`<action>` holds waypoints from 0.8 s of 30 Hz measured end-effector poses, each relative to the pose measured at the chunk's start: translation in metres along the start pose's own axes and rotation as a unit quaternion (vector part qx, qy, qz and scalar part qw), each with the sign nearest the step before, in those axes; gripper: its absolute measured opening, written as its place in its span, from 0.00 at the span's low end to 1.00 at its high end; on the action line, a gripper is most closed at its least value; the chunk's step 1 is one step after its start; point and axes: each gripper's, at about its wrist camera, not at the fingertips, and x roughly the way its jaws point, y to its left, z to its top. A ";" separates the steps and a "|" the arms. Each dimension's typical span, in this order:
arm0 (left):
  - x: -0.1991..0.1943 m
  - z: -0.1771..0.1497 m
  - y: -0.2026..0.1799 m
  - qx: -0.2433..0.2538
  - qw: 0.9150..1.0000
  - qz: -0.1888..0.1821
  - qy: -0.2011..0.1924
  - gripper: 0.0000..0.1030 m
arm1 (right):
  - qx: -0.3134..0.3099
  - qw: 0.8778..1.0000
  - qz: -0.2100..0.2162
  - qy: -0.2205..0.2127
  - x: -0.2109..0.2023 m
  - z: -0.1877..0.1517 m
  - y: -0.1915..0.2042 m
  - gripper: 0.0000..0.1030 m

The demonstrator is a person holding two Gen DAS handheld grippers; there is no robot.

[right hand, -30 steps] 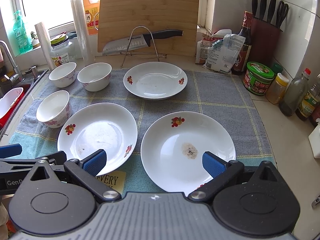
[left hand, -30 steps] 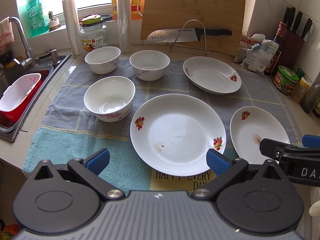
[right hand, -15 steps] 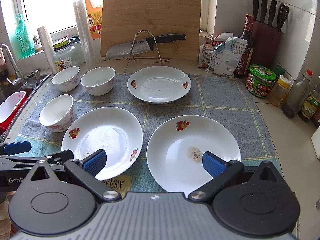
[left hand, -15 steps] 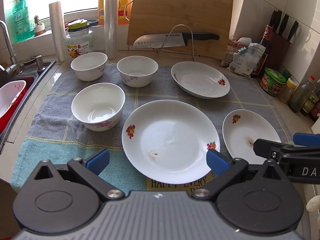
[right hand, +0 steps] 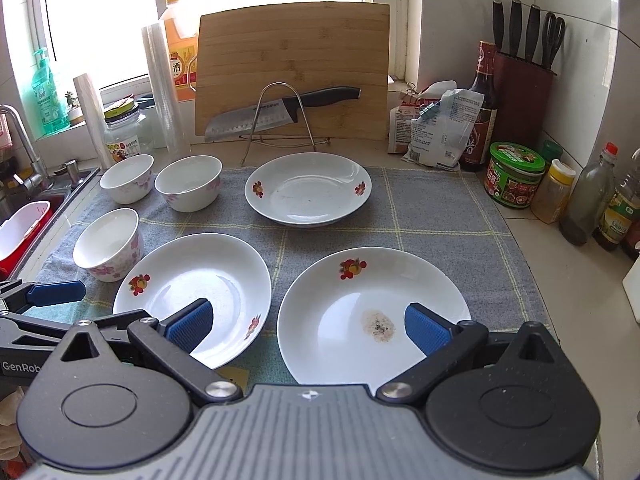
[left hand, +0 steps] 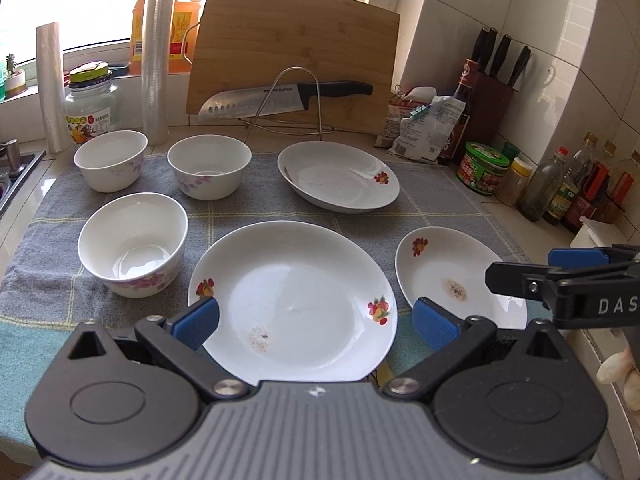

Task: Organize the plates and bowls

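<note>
1. Left gripper (left hand: 316,322): jaws spread wide, holding nothing, hovering low over the near edge of the grey checked towel (left hand: 248,208); its blue pads (left hand: 196,322) flank the rim of the plate directly ahead.
2. Right gripper (right hand: 308,328): jaws likewise apart and empty, beside the left gripper, which shows at the left edge of the right wrist view.
3. Near-left plate (left hand: 296,300): white, with fruit motifs, lying flat just in front of the left gripper; a faint brown smear marks its near side.
4. Near-right plate (right hand: 372,312): white, directly ahead of the right gripper, between its two pads in that view; a speckled stain sits at its centre. It lies just beside the near-left plate, apart from it.
5. Near bowl (left hand: 132,244): white with pink flowers, upright, ahead and to the left of the left gripper, close to the near-left plate's rim.
6. Far plate (right hand: 308,188): deeper, beyond both near plates, ahead of the two grippers.
7. Far bowls: two upright, side by side, left of the far plate; the inner bowl (left hand: 209,172) and the outer bowl (left hand: 111,159).
8. Background, beyond the towel: a knife (right hand: 280,114) resting across a wire stand (right hand: 280,120) in front of a leaning wooden cutting board (right hand: 292,68); jars and bottles (right hand: 588,204) stand far right.
</note>
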 end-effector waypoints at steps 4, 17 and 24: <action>0.005 -0.003 0.004 0.014 1.000 -0.015 0.008 0.99 | 0.003 1.000 -0.012 -0.001 0.002 -0.007 -0.003 1.00; 0.016 -0.015 -0.019 0.074 0.995 -0.072 0.004 0.99 | 0.034 0.998 -0.053 0.007 -0.005 -0.025 -0.037 1.00; 0.030 -0.023 -0.049 0.084 0.993 -0.083 0.009 0.99 | 0.039 0.998 -0.058 0.002 0.003 -0.021 -0.077 1.00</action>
